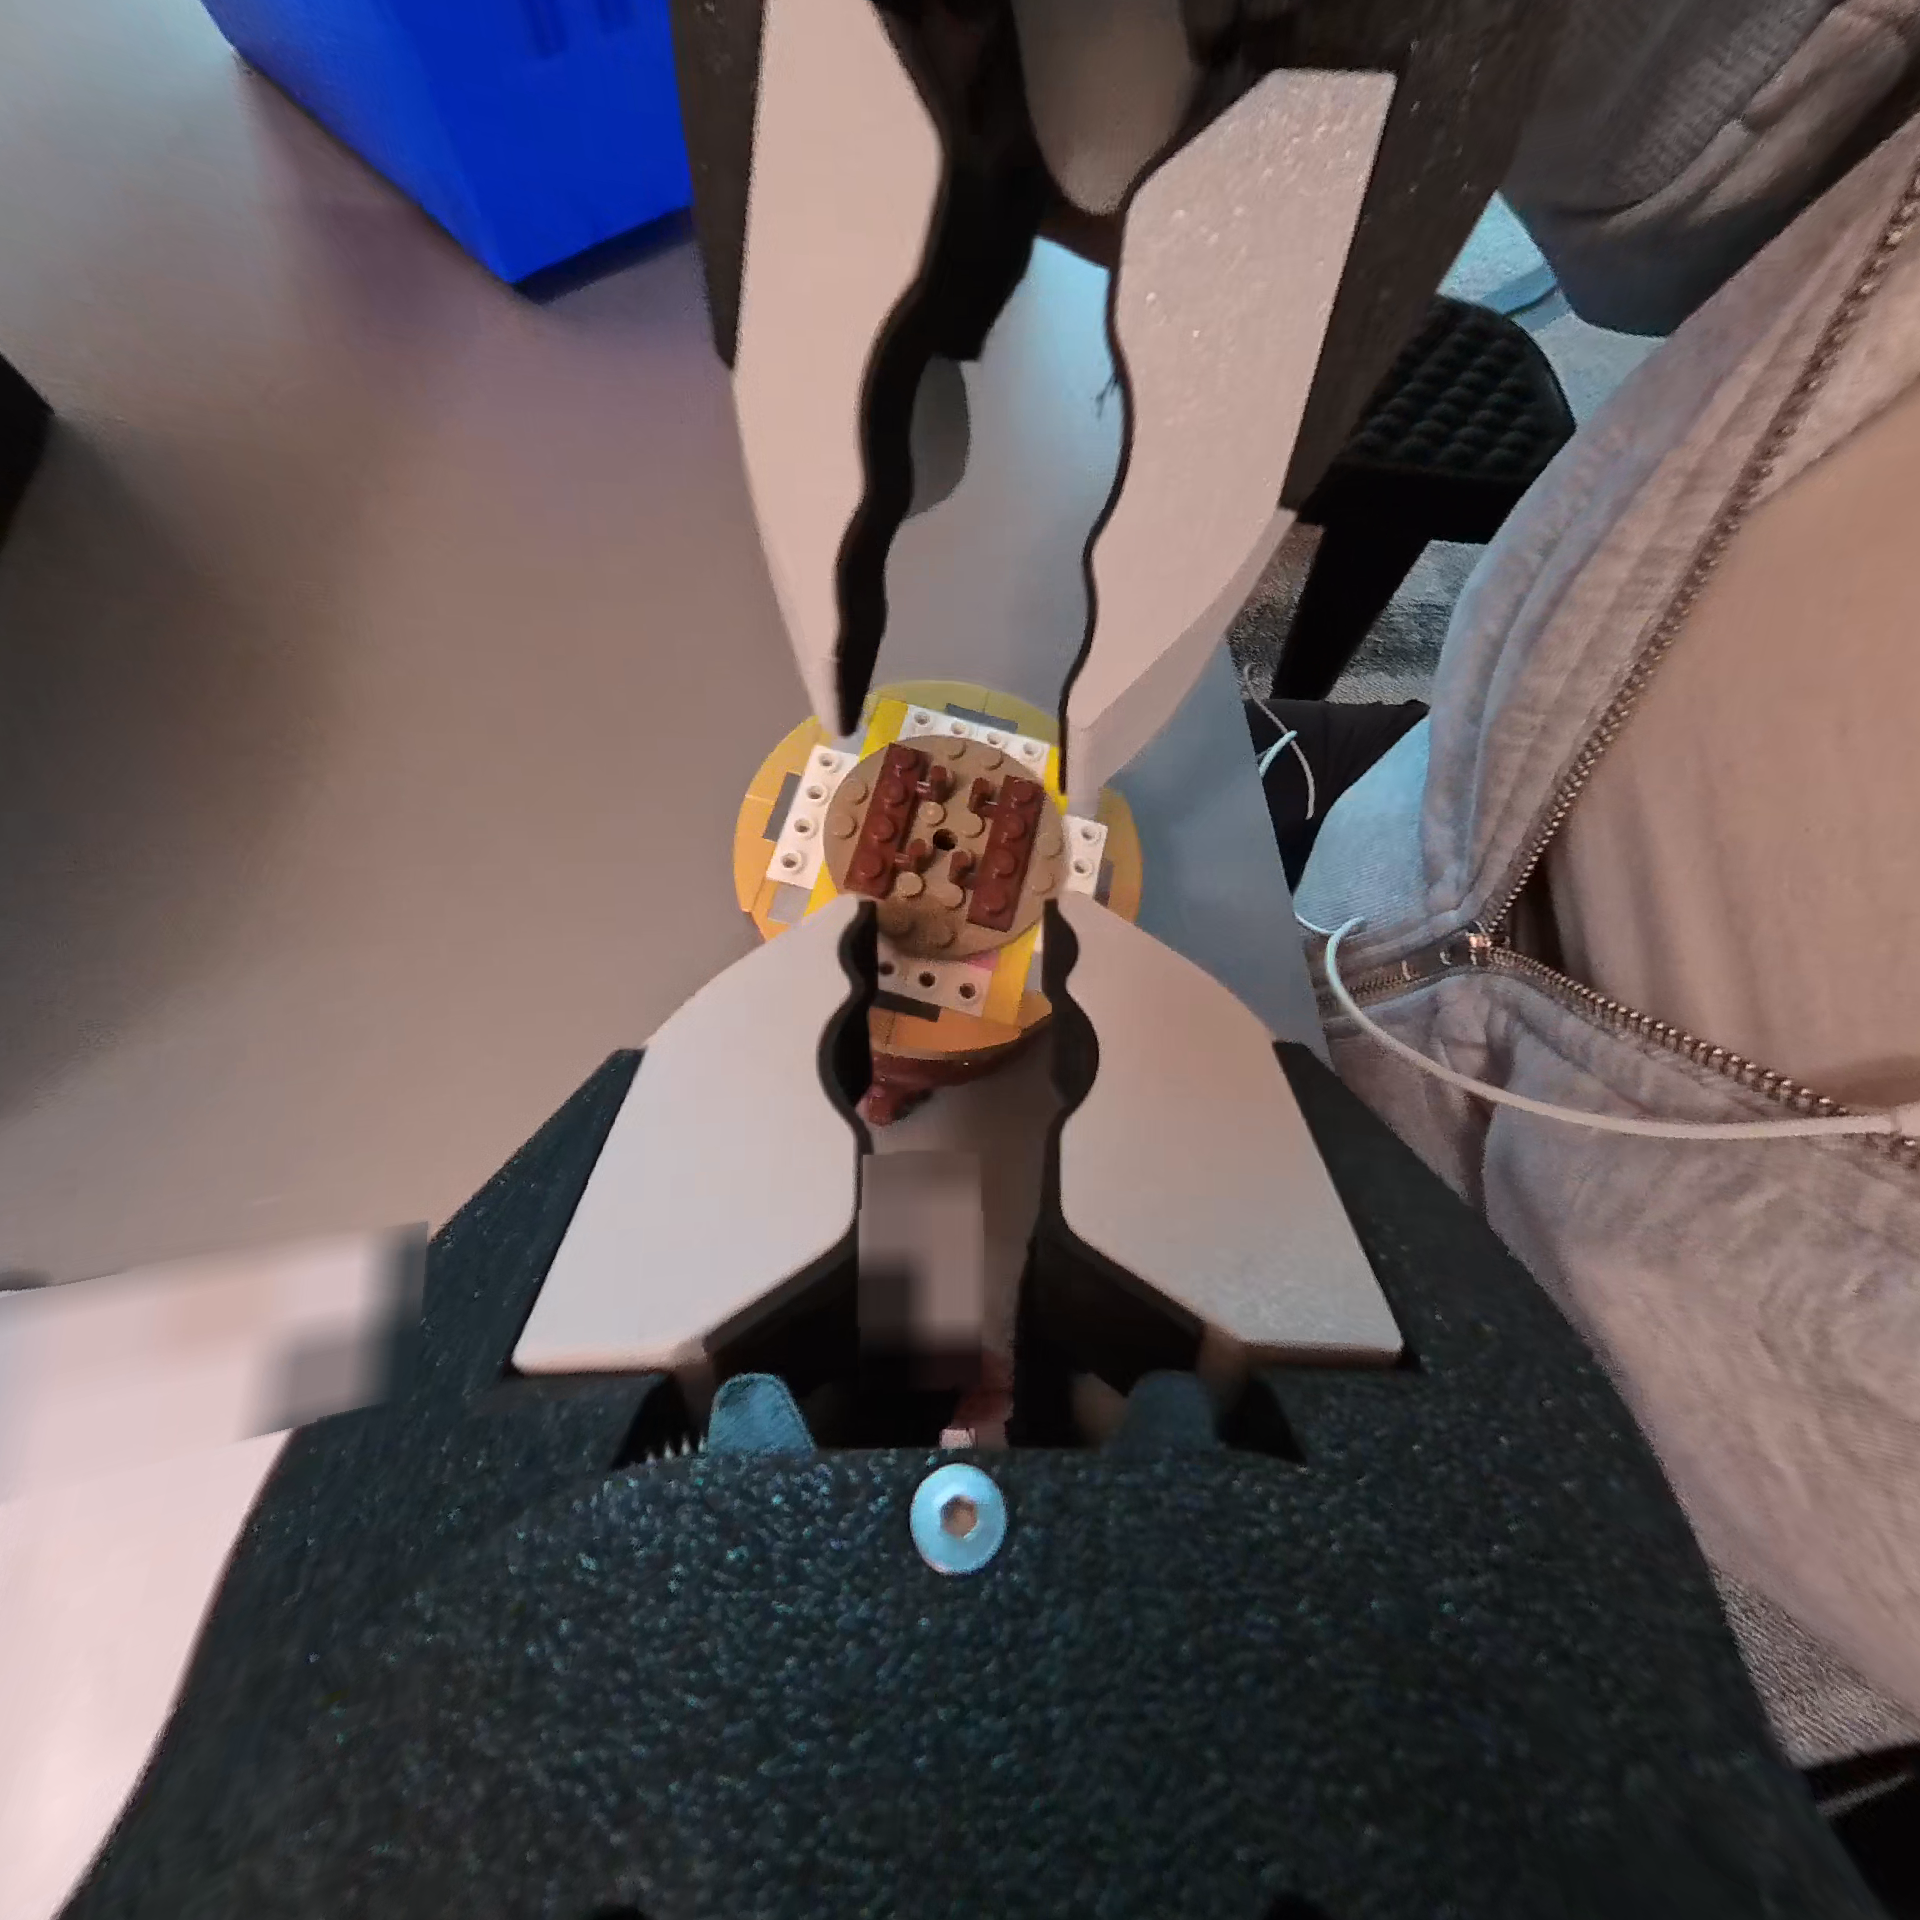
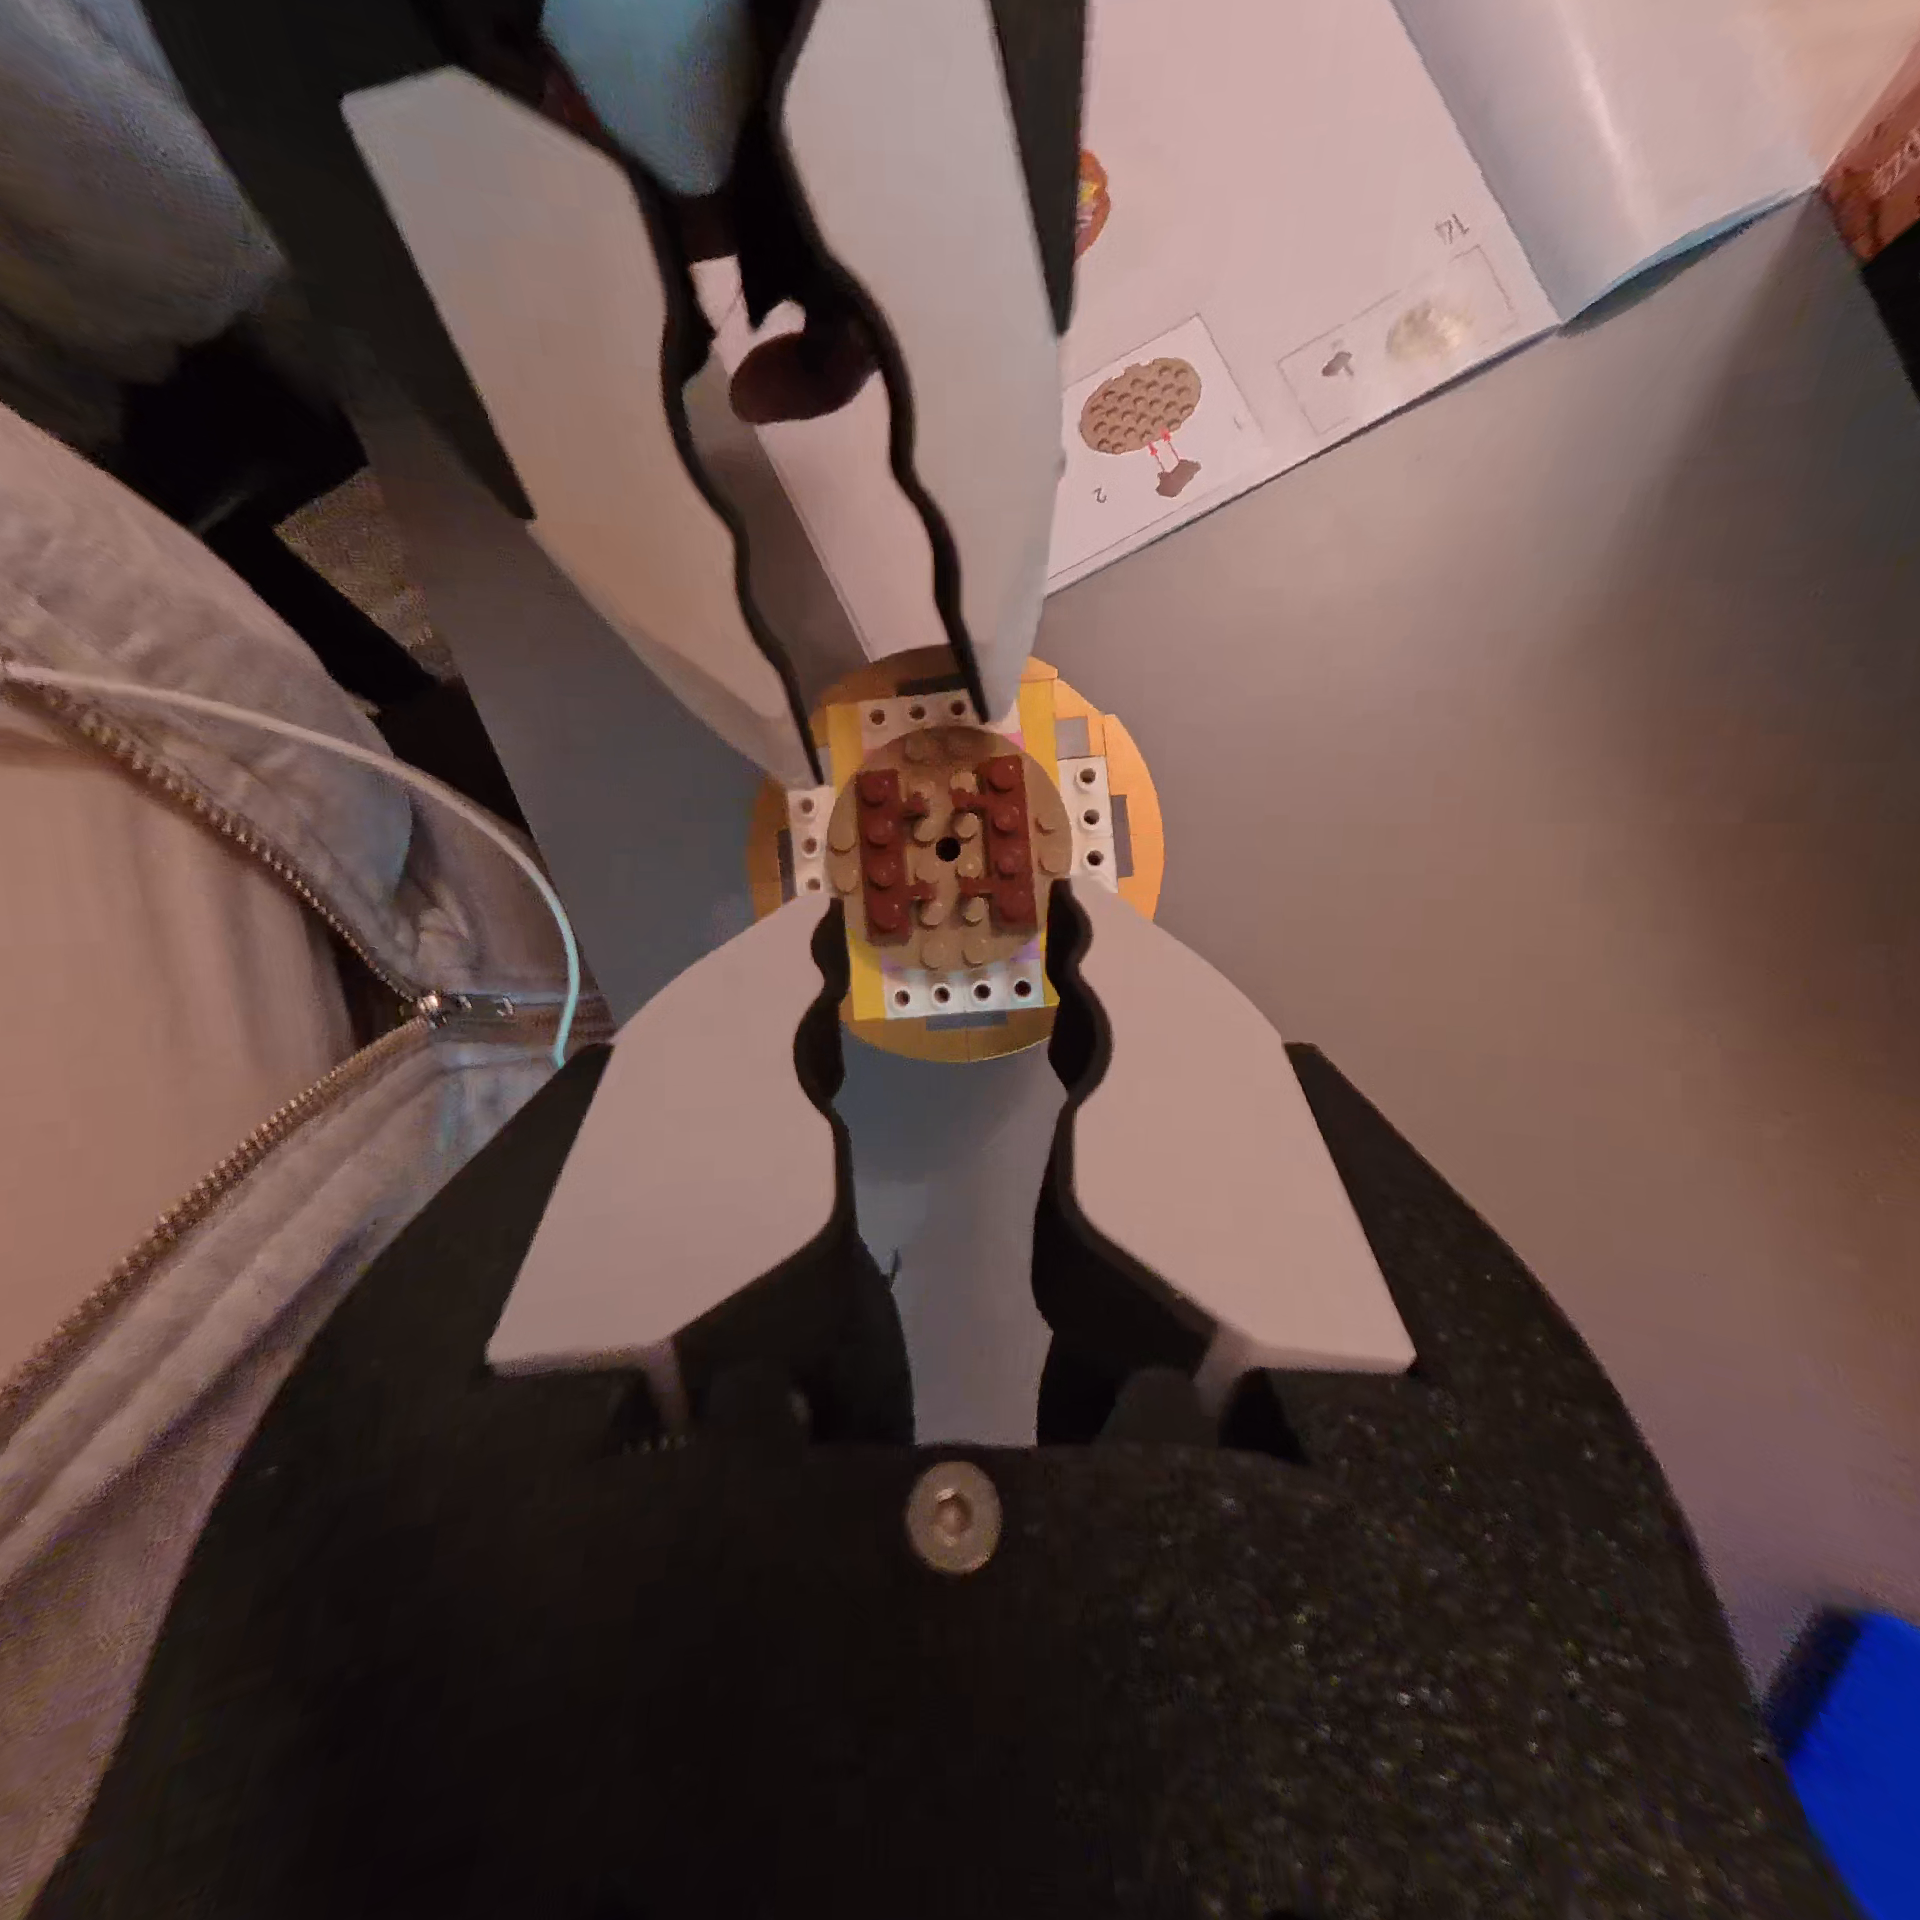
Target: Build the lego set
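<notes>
Tan round plate with 2 dark brown bricks topping the lego build [image 1: 940, 847], sitting mid-frame on an orange disc with white bricks around it. Left gripper [image 1: 951, 920] is pinching it from 6 o'clock, jaws narrowly apart on its sides. Right gripper [image 2: 940, 909] is clamping likewise, opposite. Instruction booklet [image 2: 1299, 384] is lying at 1 o'clock on the grey table [image 2: 1455, 831]; blue box [image 1: 468, 114] at 11.

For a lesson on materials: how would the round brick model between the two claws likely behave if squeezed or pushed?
The round brick model looks stiff, being hard plastic layers. It may come apart under a hard squeeze, since the brown pieces are only pressed onto studs. Its smooth round yellow rim could slip from the left claw or right claw.
</notes>
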The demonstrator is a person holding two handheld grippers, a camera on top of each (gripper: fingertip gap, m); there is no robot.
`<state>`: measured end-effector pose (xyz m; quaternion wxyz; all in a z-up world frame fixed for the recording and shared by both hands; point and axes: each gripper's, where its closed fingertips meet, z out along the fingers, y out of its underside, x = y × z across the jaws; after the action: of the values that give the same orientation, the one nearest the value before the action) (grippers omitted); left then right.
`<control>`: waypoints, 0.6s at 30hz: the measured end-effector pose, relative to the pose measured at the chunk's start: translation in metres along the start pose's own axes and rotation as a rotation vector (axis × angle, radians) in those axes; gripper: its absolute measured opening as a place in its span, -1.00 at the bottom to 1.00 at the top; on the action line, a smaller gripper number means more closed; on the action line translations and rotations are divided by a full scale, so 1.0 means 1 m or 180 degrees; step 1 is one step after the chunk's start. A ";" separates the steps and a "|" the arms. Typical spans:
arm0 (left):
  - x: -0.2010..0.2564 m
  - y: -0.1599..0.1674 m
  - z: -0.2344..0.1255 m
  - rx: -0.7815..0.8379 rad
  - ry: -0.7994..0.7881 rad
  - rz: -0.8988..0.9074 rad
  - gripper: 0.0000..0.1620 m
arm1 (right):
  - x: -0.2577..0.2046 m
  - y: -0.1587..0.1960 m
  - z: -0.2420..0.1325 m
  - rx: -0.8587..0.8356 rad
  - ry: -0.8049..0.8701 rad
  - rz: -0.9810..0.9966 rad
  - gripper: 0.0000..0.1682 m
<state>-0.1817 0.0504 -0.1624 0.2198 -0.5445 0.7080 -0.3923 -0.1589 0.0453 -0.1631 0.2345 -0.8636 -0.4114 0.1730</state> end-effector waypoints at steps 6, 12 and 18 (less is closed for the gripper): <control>-0.005 -0.001 0.009 -0.0078 -0.0082 0.0139 -0.61 | 0.002 0.009 0.007 -0.0190 0.0061 -0.0188 -0.56; -0.005 0.001 0.010 -0.0211 -0.0118 0.0189 -0.62 | 0.002 0.009 0.007 -0.0380 0.0108 -0.0329 -0.57; -0.005 0.002 0.010 -0.0238 -0.0152 0.0193 -0.62 | 0.003 0.008 0.008 -0.0409 0.0074 -0.0364 -0.57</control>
<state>-0.1740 0.0520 -0.1699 0.2279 -0.5399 0.7329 -0.3457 -0.1561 0.0450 -0.1739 0.1928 -0.8539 -0.4676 0.1225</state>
